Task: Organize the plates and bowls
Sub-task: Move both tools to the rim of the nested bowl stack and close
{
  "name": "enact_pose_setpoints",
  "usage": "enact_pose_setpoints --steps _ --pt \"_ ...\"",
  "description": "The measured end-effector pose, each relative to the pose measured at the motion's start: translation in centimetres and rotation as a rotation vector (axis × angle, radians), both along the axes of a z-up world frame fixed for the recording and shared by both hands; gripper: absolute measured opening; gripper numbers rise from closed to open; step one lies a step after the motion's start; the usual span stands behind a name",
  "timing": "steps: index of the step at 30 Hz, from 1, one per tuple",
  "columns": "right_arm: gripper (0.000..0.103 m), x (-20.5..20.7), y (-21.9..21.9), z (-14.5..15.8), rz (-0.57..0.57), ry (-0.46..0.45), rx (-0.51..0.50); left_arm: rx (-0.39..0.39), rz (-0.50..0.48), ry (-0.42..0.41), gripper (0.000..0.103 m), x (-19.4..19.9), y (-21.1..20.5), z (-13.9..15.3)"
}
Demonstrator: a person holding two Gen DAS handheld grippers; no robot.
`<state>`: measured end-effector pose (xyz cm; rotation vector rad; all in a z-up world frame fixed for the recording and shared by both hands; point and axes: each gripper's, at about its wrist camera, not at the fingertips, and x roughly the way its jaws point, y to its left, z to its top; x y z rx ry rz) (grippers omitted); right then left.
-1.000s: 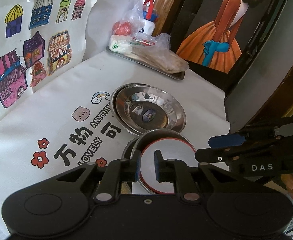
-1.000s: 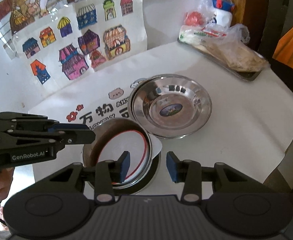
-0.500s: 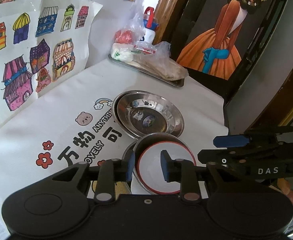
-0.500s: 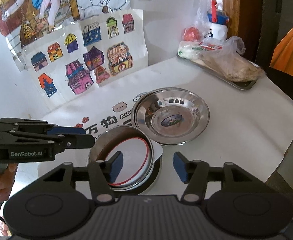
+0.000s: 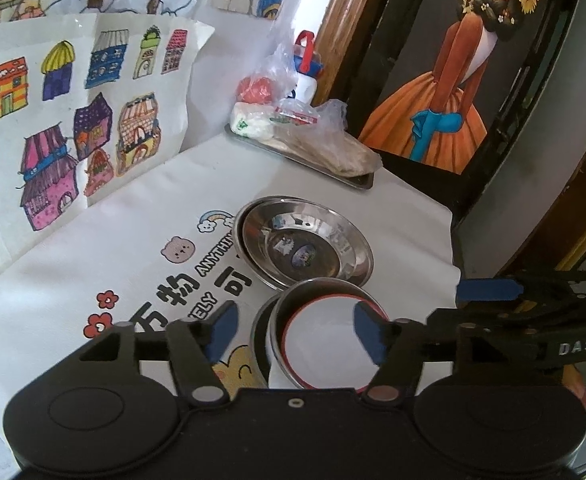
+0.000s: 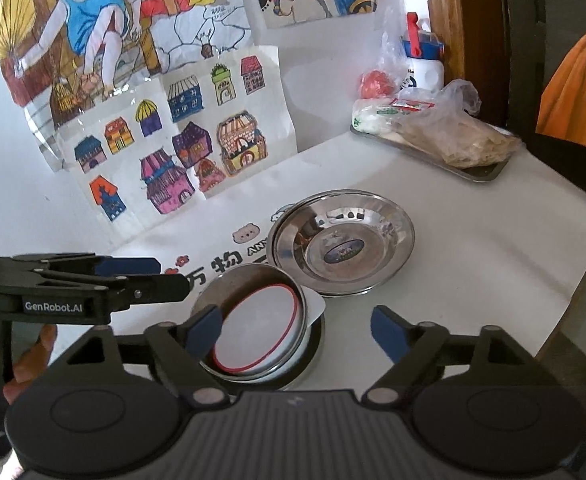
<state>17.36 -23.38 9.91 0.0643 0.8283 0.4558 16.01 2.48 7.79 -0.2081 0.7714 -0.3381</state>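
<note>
A: Both grippers are letting go. The left gripper point(image 5: 293, 334) has its jaws opening with the bowl point(image 5: 325, 340) between them, pads clear of the rim. The right gripper point(image 6: 295, 330) is opening too, and only the bowl's near edge shows between its fingers.

B: Where does the bowl sit?

A: On the tablecloth point(image 6: 473, 248), on top of a white plate point(image 6: 315, 310) and a dark dish, just beside the 2 stacked steel plates point(image 6: 343, 248). A red-rimmed disc lies inside it.

B: What could go wrong?

A: The stack looks off-centre, and the white plate pokes out 1 side. I'd guess a finger catching the rim on the way out could tip it or slide it into the steel plates.
</note>
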Motion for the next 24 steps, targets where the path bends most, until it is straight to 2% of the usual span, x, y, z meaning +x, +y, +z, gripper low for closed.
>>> enact_pose_setpoints --steps 2,10,15,24 --pt "0.092 0.0 -0.4 -0.2 -0.006 0.001 0.028 0.000 0.009 -0.002 0.072 -0.1 0.3 0.0" --pt "0.092 0.4 -3.0 -1.8 -0.057 0.011 0.102 -0.013 0.095 0.000 0.083 -1.5 2.7 -1.0" --pt "0.092 0.9 -4.9 -3.8 -0.062 0.051 0.125 -0.026 0.142 0.011 0.084 -2.7 3.8 -2.2" --pt "0.092 1.7 -6.0 -6.8 -0.058 0.114 0.142 0.035 0.157 0.077 0.084 -1.1 4.8 -4.5"
